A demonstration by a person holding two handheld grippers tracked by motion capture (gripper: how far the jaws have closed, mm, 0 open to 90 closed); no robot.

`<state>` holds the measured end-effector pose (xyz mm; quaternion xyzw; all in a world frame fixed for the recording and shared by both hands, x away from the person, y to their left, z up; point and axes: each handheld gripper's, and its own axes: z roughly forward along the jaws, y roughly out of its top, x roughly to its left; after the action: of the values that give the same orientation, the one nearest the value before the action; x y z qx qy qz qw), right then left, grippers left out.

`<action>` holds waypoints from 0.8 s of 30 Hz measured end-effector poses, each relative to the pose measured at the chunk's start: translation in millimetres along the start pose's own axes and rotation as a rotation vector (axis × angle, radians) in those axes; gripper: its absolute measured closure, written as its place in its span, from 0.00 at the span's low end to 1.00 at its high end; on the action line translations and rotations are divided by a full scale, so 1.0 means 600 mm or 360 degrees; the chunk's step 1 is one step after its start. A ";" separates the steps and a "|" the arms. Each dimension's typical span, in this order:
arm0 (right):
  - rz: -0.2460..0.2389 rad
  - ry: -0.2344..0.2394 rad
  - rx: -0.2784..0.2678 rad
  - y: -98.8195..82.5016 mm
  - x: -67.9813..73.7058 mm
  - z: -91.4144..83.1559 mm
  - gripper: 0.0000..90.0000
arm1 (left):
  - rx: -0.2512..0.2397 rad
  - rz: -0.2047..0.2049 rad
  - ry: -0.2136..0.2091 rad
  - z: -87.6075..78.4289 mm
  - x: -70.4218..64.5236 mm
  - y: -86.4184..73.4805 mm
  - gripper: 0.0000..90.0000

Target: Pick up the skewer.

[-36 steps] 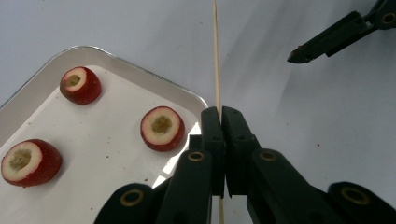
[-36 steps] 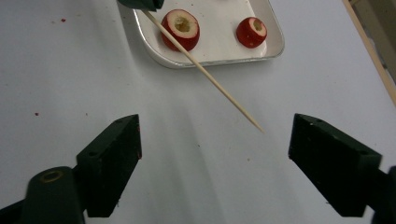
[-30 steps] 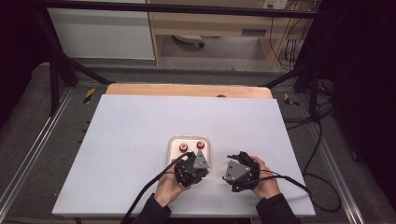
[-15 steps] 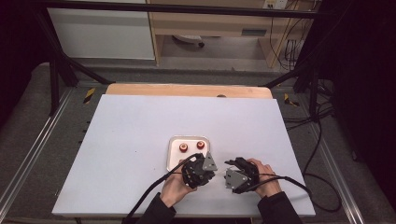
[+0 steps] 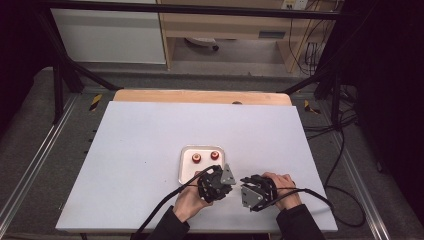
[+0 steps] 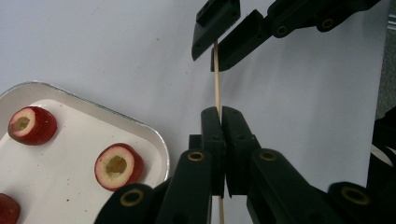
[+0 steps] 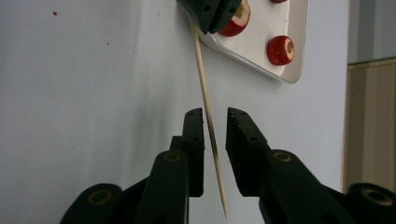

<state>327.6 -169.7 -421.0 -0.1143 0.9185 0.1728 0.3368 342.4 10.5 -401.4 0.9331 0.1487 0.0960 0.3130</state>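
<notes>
While left tongs (image 6: 220,122) keep pinching the skewer (image 6: 216,74), right tongs (image 7: 215,116) have spread.

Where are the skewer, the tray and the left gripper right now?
skewer (image 7: 205,100): right gripper view, mid-shaft, between the open jaws.
tray (image 6: 154,135): left gripper view, metal rim at its near corner.
left gripper (image 6: 220,122): left gripper view, jaw tips shut on the skewer.

Even overhead light brightens the white bench (image 5: 150,150); surroundings left and right fall dark; close views sharp, shadows soft.
</notes>
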 end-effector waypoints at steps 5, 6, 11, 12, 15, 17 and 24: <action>-0.0092 -0.0019 -0.0013 0.001 0.005 0.001 0.95 | 0.0001 0.0000 -0.0006 -0.001 0.002 0.000 0.98; -0.0113 -0.0023 -0.0013 0.001 0.005 0.001 0.95 | 0.0000 0.0001 -0.0008 -0.001 0.002 0.000 0.98; -0.0162 -0.0011 -0.0011 0.001 0.007 0.001 0.98 | -0.0007 -0.0007 -0.0020 -0.003 0.005 0.000 0.98; -0.0183 -0.0011 -0.0017 0.001 0.007 0.001 0.99 | -0.0003 -0.0007 -0.0027 -0.003 0.006 0.000 0.98; -0.0203 -0.0021 -0.0005 0.001 0.008 0.000 0.99 | 0.0005 -0.0008 -0.0031 -0.001 0.007 0.000 0.98; -0.0223 -0.0024 -0.0011 0.002 0.008 0.000 0.99 | 0.0015 -0.0012 -0.0047 -0.001 0.009 0.000 0.98; -0.0296 -0.0083 0.0074 0.004 0.009 0.001 0.99 | 0.0142 -0.0064 -0.0045 -0.008 0.024 0.002 0.76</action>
<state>323.0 -167.8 -424.3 -0.1868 0.8986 0.1224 0.3778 354.8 17.2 -395.9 0.9442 0.1671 0.0700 0.2752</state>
